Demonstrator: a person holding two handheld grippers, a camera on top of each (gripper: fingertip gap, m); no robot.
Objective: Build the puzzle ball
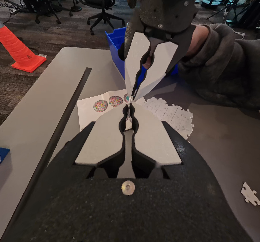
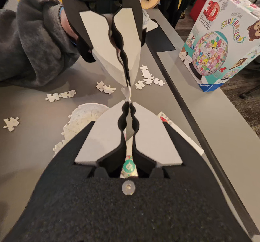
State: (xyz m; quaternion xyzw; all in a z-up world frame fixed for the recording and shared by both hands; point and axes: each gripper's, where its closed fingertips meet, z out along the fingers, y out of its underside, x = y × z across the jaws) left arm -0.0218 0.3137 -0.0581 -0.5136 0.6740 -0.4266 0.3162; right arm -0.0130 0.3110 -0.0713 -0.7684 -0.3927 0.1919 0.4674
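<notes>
Left gripper (image 1: 129, 106) and right gripper (image 2: 129, 102), tip to tip above the desk (image 2: 35, 122), jaws both pinching one white puzzle piece (image 2: 127, 93).

white puzzle piece (image 2: 127, 93) | edge-on | pinched between both tools' tips

Grey table (image 1: 46, 94) split by a dark seam (image 1: 67, 116), over dark patterned carpet (image 1: 59, 29). Beyond, black office chair (image 1: 98, 0) on castors, stand legs, cables. Orange cone (image 1: 18, 52) on floor at left. Blue bin (image 1: 116, 43) at table's far edge. Dim, even indoor lighting.
</notes>
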